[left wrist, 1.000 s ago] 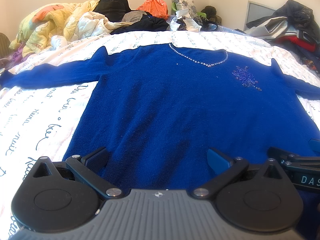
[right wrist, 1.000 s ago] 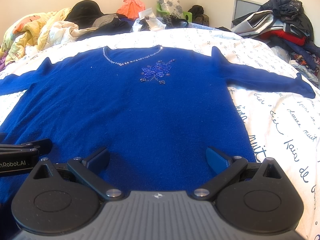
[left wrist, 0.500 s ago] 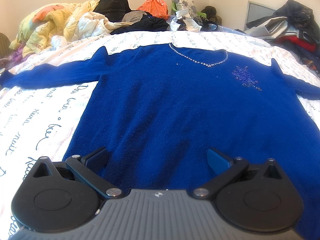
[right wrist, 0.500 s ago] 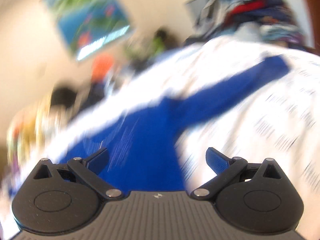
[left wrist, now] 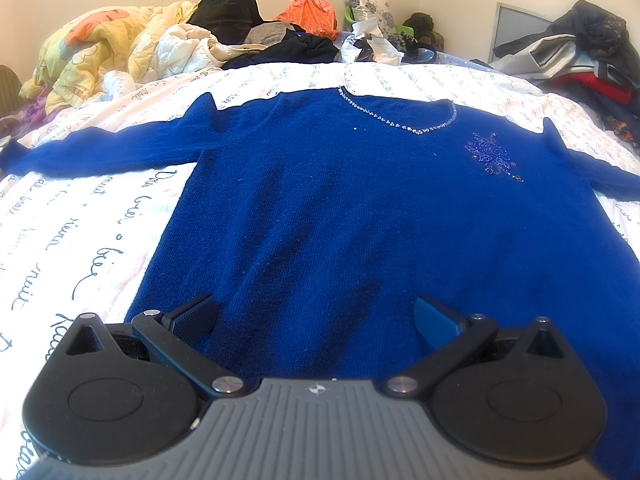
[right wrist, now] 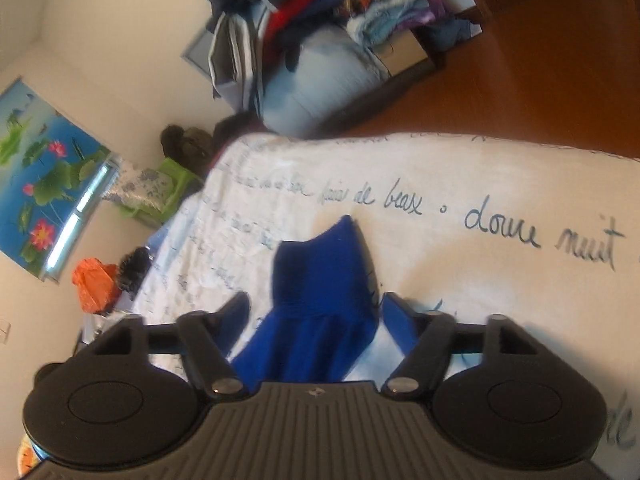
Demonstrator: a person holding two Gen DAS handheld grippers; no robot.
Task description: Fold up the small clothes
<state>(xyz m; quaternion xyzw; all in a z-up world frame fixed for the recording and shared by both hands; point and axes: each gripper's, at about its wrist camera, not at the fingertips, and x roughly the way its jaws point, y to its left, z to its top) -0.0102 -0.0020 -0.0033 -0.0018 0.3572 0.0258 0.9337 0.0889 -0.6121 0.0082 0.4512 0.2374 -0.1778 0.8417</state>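
Left wrist view: blue sweater lies flat, front up, on a white bedsheet w/ dark cursive writing. Both sleeves spread out to the sides; rhinestone trim runs along the neckline, beaded flower motif sits on the chest toward the right of the frame. Left gripper hovers over the hem area, jaws spread wide, nothing between the pads; sweater fabric visible below the gap. Behind the bed: yellow quilt bunched at the far left, orange bag, misc. dark clothes, and a clothes heap at far right.

Right wrist view: camera is rolled, room looks tilted. Right gripper is at the end of the sweater's sleeve, which runs up btw the two fingers, cuff end pointing away from the cam. Jaws have just been closing in, sleeve btw them, but bare sheet still shows on either side of the fabric, so the pads aren't pressing it yet. Sheet text beside the cuff reads "doure nuit" approx. Lotus poster hangs on the wall at left, green basket near the bed corner, piled clothes and wood floor beyond the mattress edge. Frame is a bit blurred.
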